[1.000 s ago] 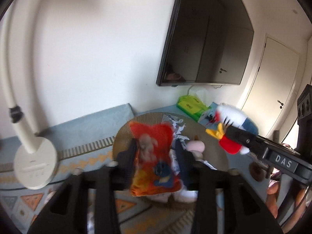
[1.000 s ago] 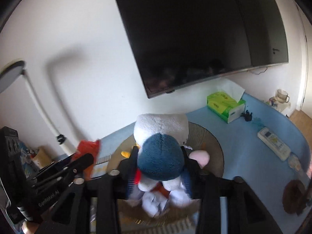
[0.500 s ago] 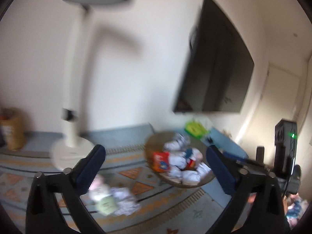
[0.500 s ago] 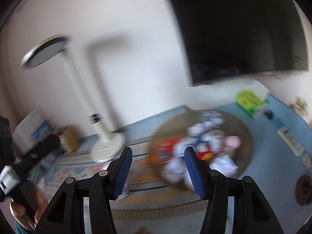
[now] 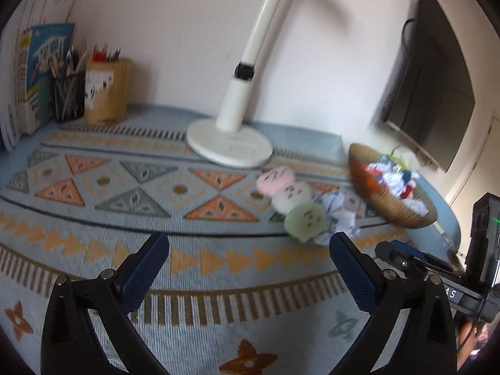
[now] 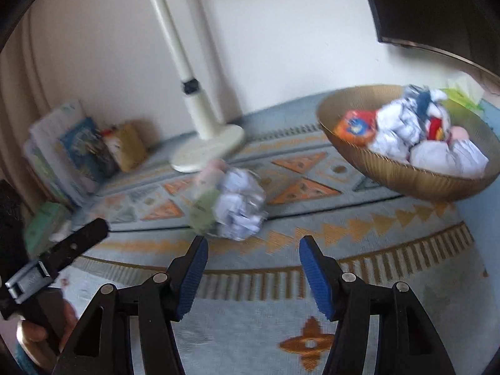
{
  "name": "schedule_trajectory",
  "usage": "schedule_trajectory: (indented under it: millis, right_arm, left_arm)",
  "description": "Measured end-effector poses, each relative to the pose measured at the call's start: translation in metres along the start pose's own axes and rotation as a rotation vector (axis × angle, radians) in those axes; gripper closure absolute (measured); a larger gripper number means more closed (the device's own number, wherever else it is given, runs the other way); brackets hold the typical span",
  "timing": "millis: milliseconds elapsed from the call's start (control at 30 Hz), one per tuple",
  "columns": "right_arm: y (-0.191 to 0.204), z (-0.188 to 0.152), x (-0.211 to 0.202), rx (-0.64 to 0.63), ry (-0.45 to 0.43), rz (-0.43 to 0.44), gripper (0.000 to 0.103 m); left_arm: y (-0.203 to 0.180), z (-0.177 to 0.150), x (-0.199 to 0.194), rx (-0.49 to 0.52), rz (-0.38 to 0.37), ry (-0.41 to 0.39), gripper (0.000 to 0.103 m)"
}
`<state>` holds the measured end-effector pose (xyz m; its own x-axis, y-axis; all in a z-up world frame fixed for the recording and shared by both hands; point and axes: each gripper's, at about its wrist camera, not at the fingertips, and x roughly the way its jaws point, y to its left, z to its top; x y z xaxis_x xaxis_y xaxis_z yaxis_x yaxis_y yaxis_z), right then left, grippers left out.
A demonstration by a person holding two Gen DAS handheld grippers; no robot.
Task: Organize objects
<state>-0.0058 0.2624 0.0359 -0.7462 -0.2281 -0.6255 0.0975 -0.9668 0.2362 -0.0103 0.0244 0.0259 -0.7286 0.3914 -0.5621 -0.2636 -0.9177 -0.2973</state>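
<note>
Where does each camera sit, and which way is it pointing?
Left wrist: behind the open left gripper, low over the patterned cloth, facing the dumpling plush and lamp; right gripper at the right edge.
Right wrist: behind the open right gripper, facing the crumpled paper and basket; left gripper lower left.
Shared: lamp, plush, paper, basket.

A pale blue cloth (image 5: pixel 218 328) patterned with orange and grey triangles, tan stripes and rust stars covers the table. At two o'clock from centre, a ribbed golden-brown bowl (image 5: pixel 375 193) holds white, red and blue items. At one o'clock, a pink, cream and green plush toy (image 5: pixel 293 200) adjoins blue-printed white crumpled paper (image 5: pixel 339 215). Gripper pads (image 5: pixel 147 275) are dark blue; the lamp (image 5: pixel 231 143) is off-white.
</note>
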Motion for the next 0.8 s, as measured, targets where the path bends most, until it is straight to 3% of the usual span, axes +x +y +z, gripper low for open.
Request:
schedule_trajectory:
  millis: [167, 800]
  right_arm:
    - [0.0, 0.001, -0.002, -0.002, -0.016, -0.013, 0.028]
    - [0.005, 0.002, -0.001, -0.034, -0.023, -0.041, 0.022]
  left_arm:
    - [-0.002, -0.003, 0.007, 0.003, -0.02, 0.042, 0.001]
    - [0.015, -0.003, 0.014, -0.083, -0.08, 0.081, 0.001]
